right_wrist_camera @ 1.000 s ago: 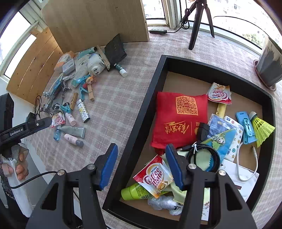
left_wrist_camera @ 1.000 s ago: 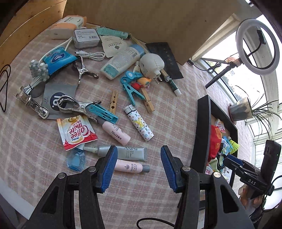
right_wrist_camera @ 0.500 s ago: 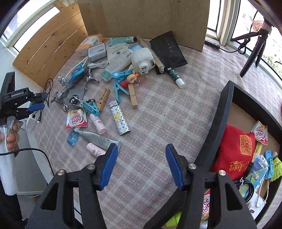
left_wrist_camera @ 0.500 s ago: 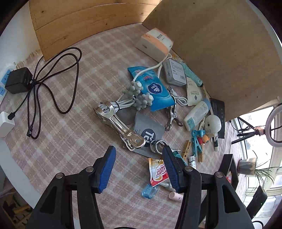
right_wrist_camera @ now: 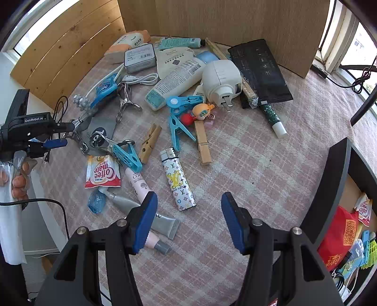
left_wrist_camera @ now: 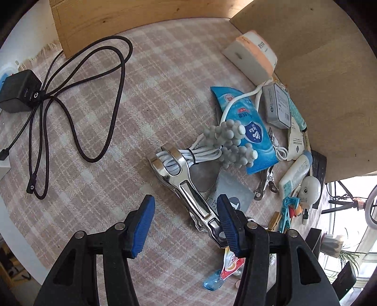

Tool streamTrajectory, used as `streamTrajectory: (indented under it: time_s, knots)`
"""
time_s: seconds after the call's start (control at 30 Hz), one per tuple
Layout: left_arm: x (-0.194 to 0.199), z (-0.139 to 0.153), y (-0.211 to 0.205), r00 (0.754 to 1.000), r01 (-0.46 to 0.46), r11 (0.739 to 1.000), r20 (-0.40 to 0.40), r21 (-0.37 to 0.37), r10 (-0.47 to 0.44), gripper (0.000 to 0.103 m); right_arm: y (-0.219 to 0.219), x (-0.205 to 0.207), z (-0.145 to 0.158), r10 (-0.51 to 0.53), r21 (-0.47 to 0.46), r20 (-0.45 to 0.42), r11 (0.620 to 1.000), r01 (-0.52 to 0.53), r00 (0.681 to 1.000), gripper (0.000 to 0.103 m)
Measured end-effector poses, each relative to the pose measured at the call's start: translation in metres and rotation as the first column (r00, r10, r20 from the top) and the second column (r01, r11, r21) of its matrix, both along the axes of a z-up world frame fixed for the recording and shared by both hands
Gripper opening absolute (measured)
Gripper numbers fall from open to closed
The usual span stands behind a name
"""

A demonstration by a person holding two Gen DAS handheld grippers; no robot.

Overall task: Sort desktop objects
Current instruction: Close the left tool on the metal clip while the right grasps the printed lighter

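Loose desktop items lie scattered on a pink checked cloth [right_wrist_camera: 247, 164]. My left gripper [left_wrist_camera: 186, 226] is open, pointing steeply down over a large steel clip [left_wrist_camera: 183, 186]; its right pad overlaps the clip's handle end in the picture, and nothing is squeezed. Beyond the clip lie a bundled white cable with grey knobs [left_wrist_camera: 226, 141] and a blue wipes packet [left_wrist_camera: 247, 127]. My right gripper [right_wrist_camera: 188, 221] is open and empty above the cloth, just short of a patterned lighter [right_wrist_camera: 178, 182]. A grey tube [right_wrist_camera: 162, 220] and a pink tube [right_wrist_camera: 137, 183] sit by its left finger. The left gripper [right_wrist_camera: 60, 135] shows at the far left.
A black tray [right_wrist_camera: 329, 188] at the right edge holds a red bag [right_wrist_camera: 339, 235] and other sorted items. A black charger [left_wrist_camera: 16, 91] with a looped cable [left_wrist_camera: 82, 94] lies left of the pile. Wooden boards [right_wrist_camera: 212, 18] wall the back. A hand [right_wrist_camera: 18, 181] holds the left tool.
The left gripper swung away from the tubes and lighter to the steel clip, rolling as it went. The right gripper moved from over the tray to the cloth by the lighter. Both stayed open.
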State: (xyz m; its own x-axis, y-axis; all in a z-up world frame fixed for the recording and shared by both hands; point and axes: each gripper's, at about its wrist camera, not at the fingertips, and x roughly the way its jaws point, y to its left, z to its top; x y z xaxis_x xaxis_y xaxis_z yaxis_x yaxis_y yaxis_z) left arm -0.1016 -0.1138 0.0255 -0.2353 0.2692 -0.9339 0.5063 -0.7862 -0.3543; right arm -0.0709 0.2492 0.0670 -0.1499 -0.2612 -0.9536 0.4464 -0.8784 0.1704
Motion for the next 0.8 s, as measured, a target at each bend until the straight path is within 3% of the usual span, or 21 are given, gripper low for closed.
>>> streamTrajectory:
  time_s: [0.1, 0.23, 0.33, 0.63, 0.73, 0.8]
  knots:
    - [-0.001, -0.005, 0.006, 1.000, 0.015, 1.000, 0.014, -0.024, -0.014, 0.050, -0.011, -0.006, -0.012, 0.024, 0.018, 0.018, 1.000, -0.024, 1.000, 0.056]
    - [0.003, -0.012, 0.007, 0.999, -0.007, 0.999, 0.033, -0.035, 0.009, 0.030, -0.024, -0.010, -0.022, 0.055, 0.043, 0.025, 0.997, -0.057, 0.998, 0.055]
    - [0.008, -0.012, 0.003, 0.999, -0.021, 0.999, 0.030, -0.048, 0.023, 0.021, -0.029, -0.012, -0.027, 0.075, 0.053, 0.027, 0.996, -0.076, 0.997, 0.055]
    - [0.031, -0.007, -0.008, 1.000, -0.019, 0.995, 0.005, -0.100, 0.020, 0.018, -0.036, -0.012, -0.042, 0.101, 0.105, 0.041, 0.989, -0.104, 0.994, 0.052]
    - [0.041, -0.005, -0.015, 0.999, -0.032, 0.992, 0.000, -0.126, 0.032, 0.017, -0.037, -0.011, -0.042, 0.106, 0.128, 0.030, 0.986, -0.109, 0.994, 0.047]
    - [0.048, -0.005, -0.021, 0.999, -0.043, 0.989, -0.002, -0.139, 0.043, 0.017, -0.039, -0.010, -0.041, 0.116, 0.153, 0.015, 0.981, -0.117, 0.993, 0.038]
